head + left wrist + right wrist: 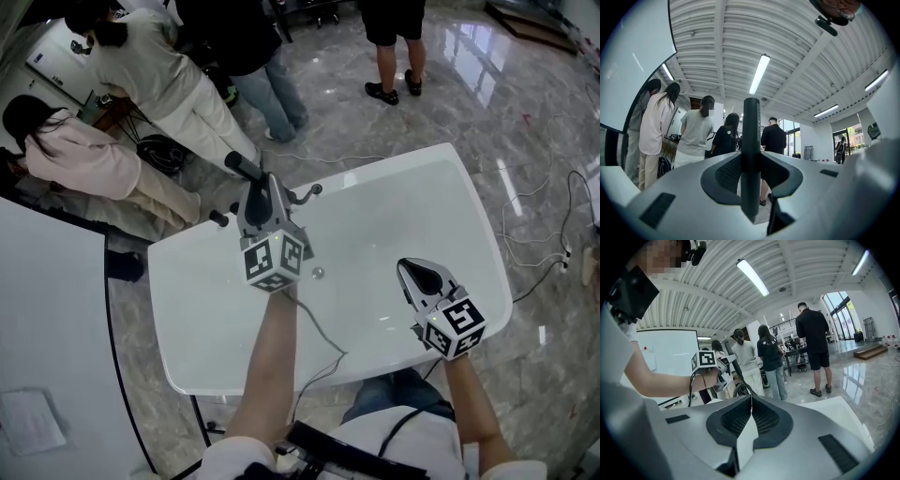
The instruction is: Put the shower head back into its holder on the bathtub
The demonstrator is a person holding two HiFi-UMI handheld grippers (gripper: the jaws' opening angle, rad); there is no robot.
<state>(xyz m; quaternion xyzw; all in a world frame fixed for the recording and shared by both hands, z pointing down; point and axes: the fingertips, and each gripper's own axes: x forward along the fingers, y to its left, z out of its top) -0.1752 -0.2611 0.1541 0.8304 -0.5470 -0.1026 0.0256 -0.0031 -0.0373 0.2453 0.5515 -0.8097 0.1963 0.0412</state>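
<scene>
Left gripper (261, 192) fingers (726, 173) clamp the shower head (751, 131) upright.
Bathtub (450, 187) far-rim fittings (305, 195) lie just beside; right gripper (751, 404), closed and empty, is farther.

1. The shower head (751, 122) is a slim dark wand. It stands roughly upright, clamped between the jaws of the left gripper (751, 157), over the tub's far rim.
2. The bathtub (469, 216) is glossy white with rounded corners and a small metal drain (318, 273) in its floor.
3. Metal fittings (305, 195) sit on the far rim just beside the wand; the holder itself cannot be made out.
</scene>
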